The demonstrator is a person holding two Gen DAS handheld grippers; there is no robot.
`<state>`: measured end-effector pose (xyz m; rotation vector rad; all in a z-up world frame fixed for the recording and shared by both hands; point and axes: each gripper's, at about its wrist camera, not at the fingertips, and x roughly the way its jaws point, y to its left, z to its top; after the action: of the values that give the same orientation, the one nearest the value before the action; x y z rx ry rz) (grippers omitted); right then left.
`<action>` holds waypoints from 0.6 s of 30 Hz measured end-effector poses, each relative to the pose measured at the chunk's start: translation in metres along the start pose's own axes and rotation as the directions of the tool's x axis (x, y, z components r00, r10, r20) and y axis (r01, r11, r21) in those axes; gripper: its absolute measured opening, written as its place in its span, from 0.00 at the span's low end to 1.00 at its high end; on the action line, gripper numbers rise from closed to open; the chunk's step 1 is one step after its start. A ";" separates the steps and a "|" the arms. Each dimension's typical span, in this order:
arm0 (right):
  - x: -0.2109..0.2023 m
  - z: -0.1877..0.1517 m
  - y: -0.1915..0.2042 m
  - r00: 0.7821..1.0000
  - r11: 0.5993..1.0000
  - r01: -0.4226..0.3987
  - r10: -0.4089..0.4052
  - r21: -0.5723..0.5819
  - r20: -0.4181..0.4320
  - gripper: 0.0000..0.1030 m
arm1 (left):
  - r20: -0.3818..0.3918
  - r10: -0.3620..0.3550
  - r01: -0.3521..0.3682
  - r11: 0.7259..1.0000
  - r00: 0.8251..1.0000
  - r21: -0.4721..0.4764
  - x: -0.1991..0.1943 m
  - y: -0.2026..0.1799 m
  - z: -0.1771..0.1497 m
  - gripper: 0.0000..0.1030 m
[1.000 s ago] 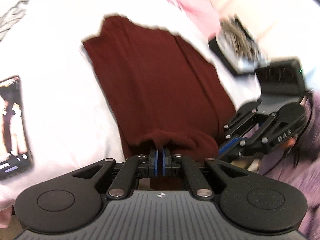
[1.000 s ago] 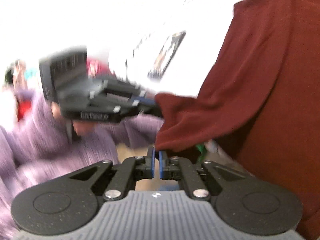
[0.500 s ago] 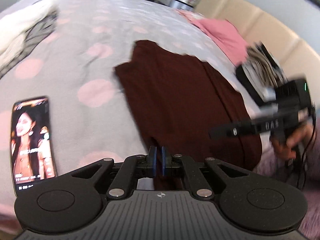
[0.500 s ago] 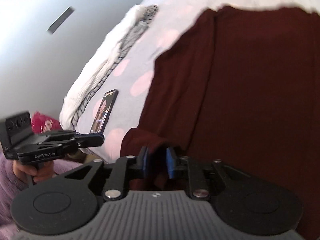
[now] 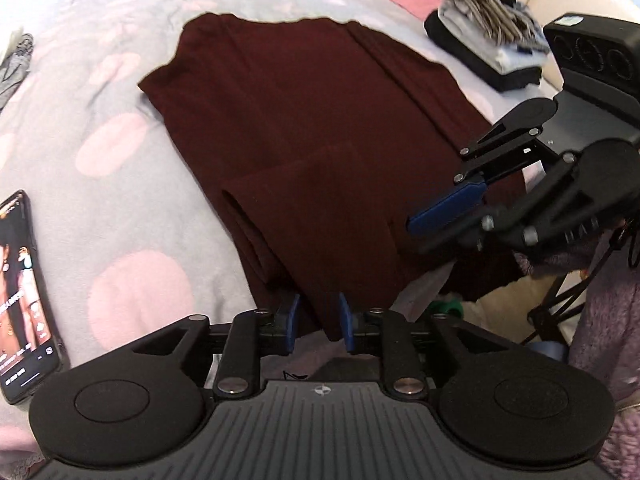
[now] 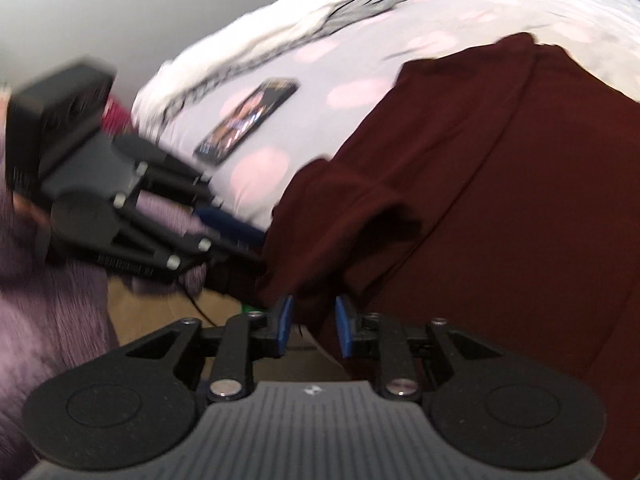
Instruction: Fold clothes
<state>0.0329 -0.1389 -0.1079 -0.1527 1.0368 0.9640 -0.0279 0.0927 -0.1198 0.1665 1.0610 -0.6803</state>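
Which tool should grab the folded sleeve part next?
Probably the left tool: its jaws have just been opening, and the maroon garment lies between them where its folded flap ends. The right tool, also open, hangs at the far side.

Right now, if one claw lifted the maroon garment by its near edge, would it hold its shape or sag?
The maroon garment would likely sag: it is thin, folded cloth, draping over the bed's edge. It looks light for its size. Its folded flap would probably fall open.
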 end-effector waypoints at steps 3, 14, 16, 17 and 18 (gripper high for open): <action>0.014 -0.001 0.006 1.000 0.999 0.014 -0.015 -0.045 -0.017 0.34 | -0.019 -0.011 0.011 1.000 1.000 0.012 0.007 -0.002 0.002 0.18; -0.003 0.017 -0.001 0.988 0.992 -0.113 0.107 0.051 0.113 0.07 | 0.139 -0.150 0.165 0.982 0.979 -0.097 -0.021 0.022 0.023 0.03; -0.013 0.025 -0.009 0.977 0.985 -0.140 0.120 0.105 0.177 0.07 | 0.196 -0.160 0.189 0.973 0.967 -0.136 -0.029 0.033 0.031 0.03; -0.017 0.028 -0.015 0.971 0.980 -0.148 0.118 0.131 0.208 0.07 | 0.220 -0.156 0.191 0.970 0.963 -0.149 -0.032 0.037 0.037 0.03; -0.020 0.032 -0.020 0.966 0.977 -0.149 0.110 0.154 0.236 0.07 | 0.239 -0.142 0.183 0.970 0.961 -0.160 -0.034 0.040 0.042 0.03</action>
<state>0.0658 -0.1457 -0.0812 0.1664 0.9212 0.9813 0.0169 0.1202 -0.0779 -0.1558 0.9172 -0.7286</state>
